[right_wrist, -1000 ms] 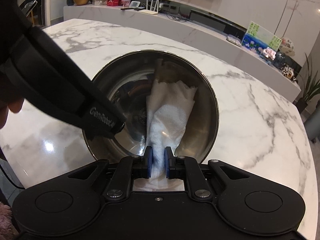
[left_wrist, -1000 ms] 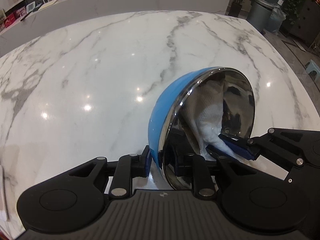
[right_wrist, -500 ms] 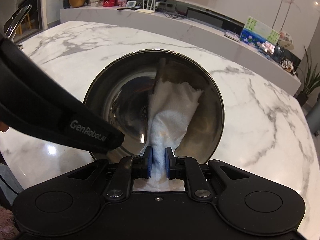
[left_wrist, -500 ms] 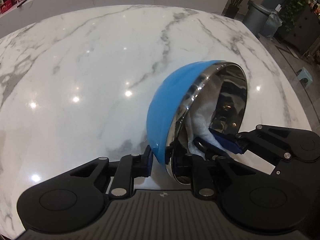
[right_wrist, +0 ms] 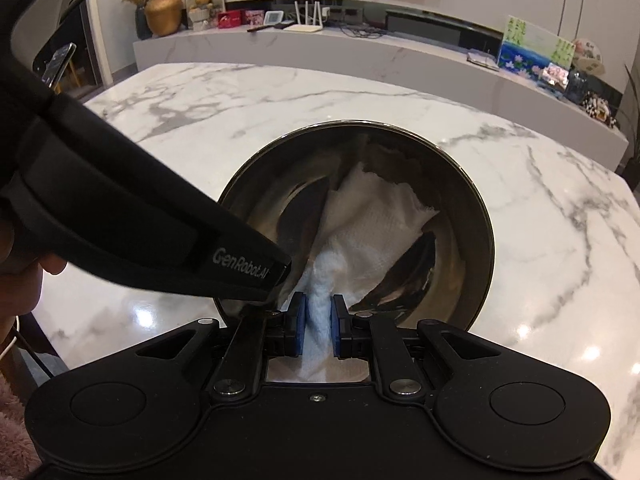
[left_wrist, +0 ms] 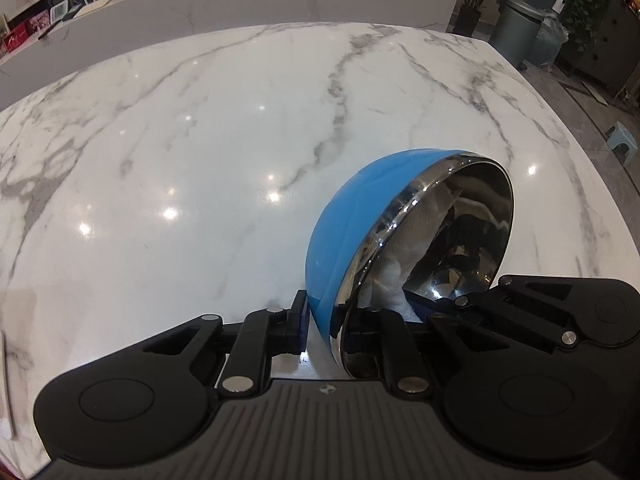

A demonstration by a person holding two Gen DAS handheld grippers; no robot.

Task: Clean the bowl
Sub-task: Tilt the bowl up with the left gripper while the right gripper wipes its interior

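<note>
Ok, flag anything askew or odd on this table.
Only the bowl: it is tipped on its side, not flat on the marble table, with the left hand-held gripper clamped on its rim. The right hand-held gripper presses a paper towel inside. No spill or damage shows.

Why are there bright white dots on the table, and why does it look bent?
Left wrist view: the dots are lamp glare on the shiny table; the fisheye lens bends its edges. Right wrist view: glare again at the table's right edge, and the bowl mirrors dark shapes beside the paper towel.
</note>
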